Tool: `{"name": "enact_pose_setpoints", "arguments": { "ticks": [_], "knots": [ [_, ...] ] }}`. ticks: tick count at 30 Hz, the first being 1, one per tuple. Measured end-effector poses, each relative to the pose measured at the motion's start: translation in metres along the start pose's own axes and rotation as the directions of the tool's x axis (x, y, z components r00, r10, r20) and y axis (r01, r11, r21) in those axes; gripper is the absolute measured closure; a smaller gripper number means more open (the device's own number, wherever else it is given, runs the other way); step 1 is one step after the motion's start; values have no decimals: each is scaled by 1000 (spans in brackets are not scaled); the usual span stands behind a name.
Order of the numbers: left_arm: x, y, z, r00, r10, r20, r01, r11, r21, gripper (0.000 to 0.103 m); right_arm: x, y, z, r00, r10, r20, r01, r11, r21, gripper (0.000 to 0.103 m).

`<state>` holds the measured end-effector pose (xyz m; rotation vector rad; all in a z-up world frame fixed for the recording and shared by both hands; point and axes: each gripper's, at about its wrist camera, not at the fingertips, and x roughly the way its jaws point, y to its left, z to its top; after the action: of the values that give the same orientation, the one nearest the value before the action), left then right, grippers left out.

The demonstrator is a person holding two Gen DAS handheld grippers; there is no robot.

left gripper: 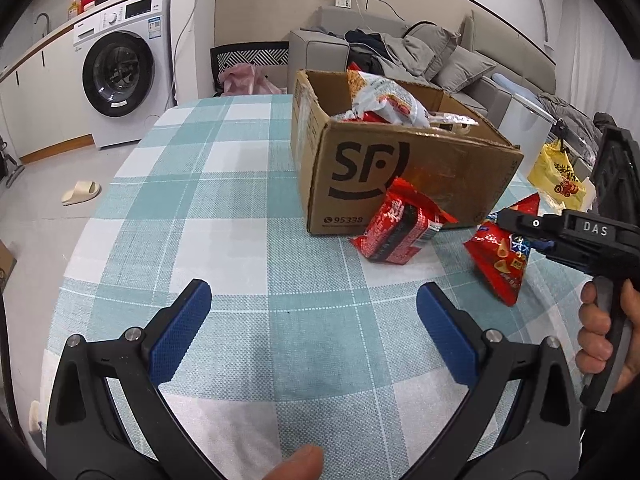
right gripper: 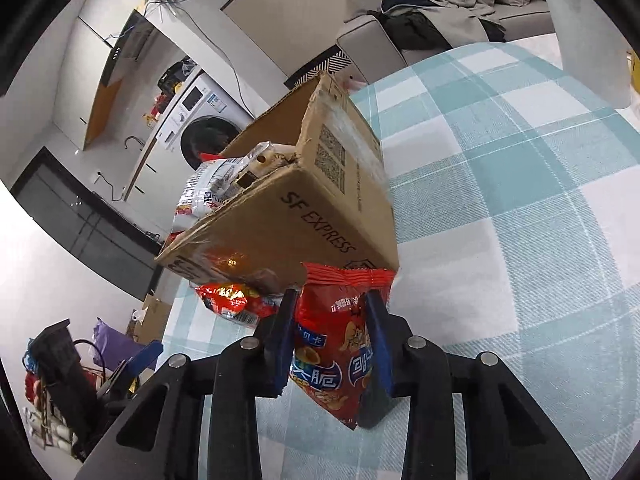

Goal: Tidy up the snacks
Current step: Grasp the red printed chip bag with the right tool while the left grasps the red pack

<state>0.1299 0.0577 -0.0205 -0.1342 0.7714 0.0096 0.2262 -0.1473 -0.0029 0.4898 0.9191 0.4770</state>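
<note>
Checked tablecloth, right tongs clamping half-hidden red snack bag

An open brown cardboard box with snack bags poking out stands toward the table's far edge, a red noodle packet leans on its front, and a red chip bag is pinched just beside its corner.
</note>
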Motion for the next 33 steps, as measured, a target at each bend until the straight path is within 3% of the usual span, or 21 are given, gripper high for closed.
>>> {"name": "enact_pose_setpoints", "arguments": {
  "ticks": [5,11,16,23,27,29,31,33],
  "knots": [
    [9,-12,-3,1000,-11,-15,11,1000,20,1,-15,-8,-5,998,63,0,-63,998,8,75],
    [27,-29,7,1000,-14,-21,14,1000,14,1,-29,-10,-5,997,70,14,-70,997,-11,75],
    [50,-47,17,998,65,-13,-64,996,59,1,-34,-10,-4,996,86,17,-85,996,-21,75],
    [68,-55,23,997,67,-40,-65,996,59,2,-31,-15,-4,996,89,9,-89,996,1,75],
    [75,-66,26,997,59,-47,-55,995,81,15,-30,-17,-3,996,89,6,-89,996,8,75],
    [77,-70,26,997,52,-52,-48,995,89,29,-30,-17,-3,996,89,4,-89,996,8,75],
    [82,-75,27,997,37,-69,-30,995,94,52,-31,-17,-3,996,89,7,-89,996,8,75],
    [83,-76,26,997,3,-77,5,996,95,62,-31,-17,-3,996,91,9,-91,996,9,75]
  ]
}}
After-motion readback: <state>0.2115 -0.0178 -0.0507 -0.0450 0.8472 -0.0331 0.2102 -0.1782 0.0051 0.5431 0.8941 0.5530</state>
